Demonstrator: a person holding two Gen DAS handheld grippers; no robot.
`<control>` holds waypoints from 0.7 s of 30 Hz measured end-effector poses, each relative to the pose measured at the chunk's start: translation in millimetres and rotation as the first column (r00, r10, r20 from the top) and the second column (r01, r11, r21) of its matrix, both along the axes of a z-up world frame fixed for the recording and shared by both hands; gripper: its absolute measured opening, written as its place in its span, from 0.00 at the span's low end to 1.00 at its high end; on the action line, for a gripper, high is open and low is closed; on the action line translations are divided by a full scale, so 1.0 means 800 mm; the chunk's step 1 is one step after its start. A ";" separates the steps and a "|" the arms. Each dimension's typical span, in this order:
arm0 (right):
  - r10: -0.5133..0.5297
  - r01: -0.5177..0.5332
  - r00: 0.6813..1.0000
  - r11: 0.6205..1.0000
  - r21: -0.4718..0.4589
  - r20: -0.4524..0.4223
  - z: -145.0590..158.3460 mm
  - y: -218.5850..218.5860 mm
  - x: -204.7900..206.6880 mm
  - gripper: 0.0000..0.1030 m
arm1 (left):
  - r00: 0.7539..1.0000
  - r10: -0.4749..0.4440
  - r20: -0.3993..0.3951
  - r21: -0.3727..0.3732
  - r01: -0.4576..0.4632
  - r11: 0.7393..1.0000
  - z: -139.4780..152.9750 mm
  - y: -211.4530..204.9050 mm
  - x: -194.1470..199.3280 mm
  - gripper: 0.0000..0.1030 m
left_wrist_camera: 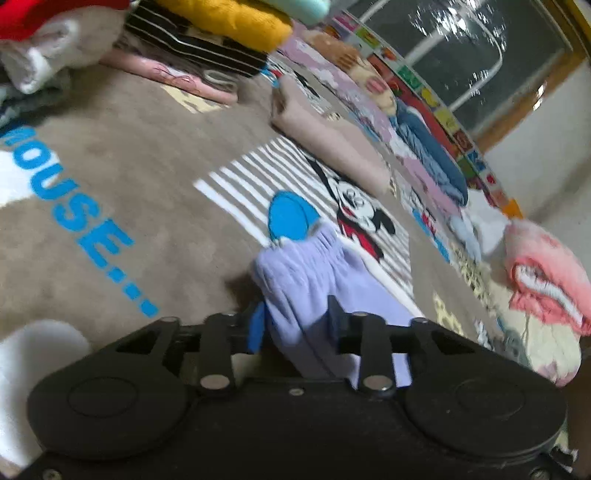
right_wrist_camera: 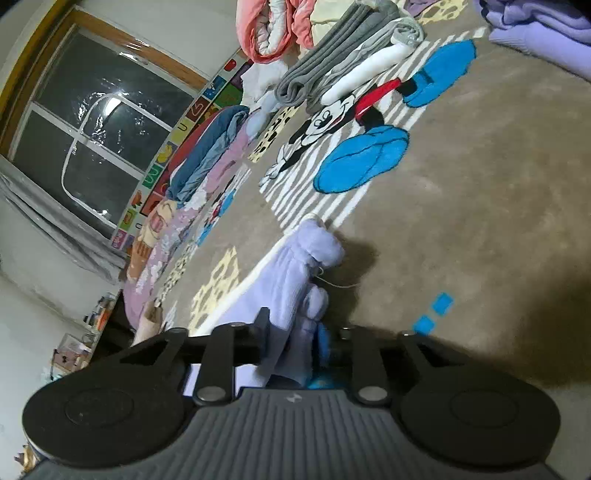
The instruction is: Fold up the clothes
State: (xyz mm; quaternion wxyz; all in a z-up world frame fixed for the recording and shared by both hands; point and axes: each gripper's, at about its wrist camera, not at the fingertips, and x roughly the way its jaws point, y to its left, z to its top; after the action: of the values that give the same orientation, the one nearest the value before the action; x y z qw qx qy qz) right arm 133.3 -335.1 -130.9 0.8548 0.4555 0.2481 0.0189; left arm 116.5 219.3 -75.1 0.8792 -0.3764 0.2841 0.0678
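Observation:
A lavender garment point(left_wrist_camera: 314, 280) is bunched between the jaws of my left gripper point(left_wrist_camera: 295, 321), which is shut on it just above the Mickey Mouse rug point(left_wrist_camera: 129, 177). In the right wrist view, my right gripper point(right_wrist_camera: 291, 328) is shut on another bunched edge of the lavender garment point(right_wrist_camera: 303, 266), also low over the rug point(right_wrist_camera: 480, 221). More lavender fabric point(right_wrist_camera: 535, 33) lies at the top right of the right view.
Stacked folded clothes point(left_wrist_camera: 221, 33) sit at the rug's far side. A beige folded piece point(left_wrist_camera: 332, 140), blue and pink bedding point(left_wrist_camera: 424, 155) and a pink quilt point(left_wrist_camera: 546, 273) line the edge. Grey and white garments point(right_wrist_camera: 351, 62) lie on the rug. A window point(right_wrist_camera: 92, 122) is behind.

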 end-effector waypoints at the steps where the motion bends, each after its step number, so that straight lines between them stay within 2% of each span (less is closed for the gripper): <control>1: 0.001 -0.001 1.000 1.000 0.005 0.003 0.001 0.001 -0.002 0.32 | 1.000 0.015 0.005 -0.002 -0.015 1.000 0.001 0.003 -0.001 0.46; 5: 0.001 -0.001 1.000 1.000 0.021 0.014 0.000 -0.001 0.002 0.37 | 0.998 0.060 0.015 -0.019 -0.059 0.998 0.001 0.018 -0.002 0.47; 9: -0.006 0.005 1.000 1.000 0.027 0.029 -0.002 -0.004 0.006 0.39 | 1.000 -0.002 0.007 -0.013 0.002 1.000 -0.006 0.018 0.018 0.47; 10: -0.001 0.001 1.000 1.000 0.013 0.028 -0.001 -0.002 0.009 0.38 | 1.000 -0.026 0.002 0.017 0.026 1.000 -0.006 0.011 0.028 0.33; 12: 0.023 -0.022 0.999 0.999 -0.027 0.024 0.003 0.004 0.018 0.35 | 0.998 -0.060 0.007 0.064 0.059 0.996 -0.003 -0.001 0.044 0.25; 13: 0.035 -0.035 0.999 0.999 -0.037 0.022 0.005 0.006 0.024 0.23 | 0.997 -0.076 0.023 0.062 0.074 0.995 0.000 -0.005 0.049 0.23; 14: 0.048 -0.047 0.999 0.998 -0.046 0.021 0.007 0.008 0.030 0.20 | 0.995 -0.092 0.039 0.060 0.090 0.994 0.004 -0.009 0.054 0.22; 21: 0.053 -0.050 0.993 0.998 -0.028 0.110 0.052 0.008 0.062 0.18 | 0.988 -0.116 0.103 0.041 0.113 0.993 0.035 -0.008 0.081 0.21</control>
State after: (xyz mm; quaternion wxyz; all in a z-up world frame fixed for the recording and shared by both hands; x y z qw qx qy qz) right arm 182.9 -328.6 -89.1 0.8720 0.4366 0.2121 0.0632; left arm 181.2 212.7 -47.0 0.9019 -0.3470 0.2573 0.0023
